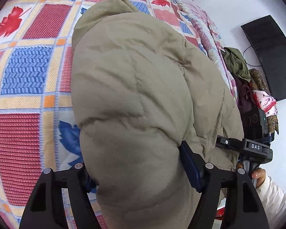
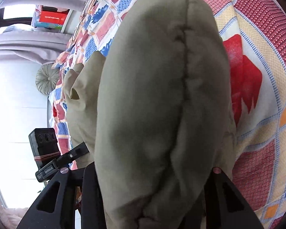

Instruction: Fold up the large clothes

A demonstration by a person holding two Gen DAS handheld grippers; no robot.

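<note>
While a patchwork-print bedspread [image 1: 26, 72] in red, blue and orange covers the bed, a puffy khaki quilted jacket [image 1: 135, 87] is lifted above it. A thick fold of the jacket is pinched by the left gripper [image 1: 137, 173], another by the right gripper [image 2: 152, 181]. A sleeved hand [image 1: 259, 174] is seen at the right edge.

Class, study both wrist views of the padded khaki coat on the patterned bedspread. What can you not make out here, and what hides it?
- Left claw, left wrist view: its fingertips, buried in the khaki coat.
- Right claw, right wrist view: both pads, hidden behind the coat's bulge.
- Coat's sleeves and zip: not identifiable in either view.
- Bedspread beneath the coat: covered.
- Person: only a hand, cut off by the picture's edge.
</note>
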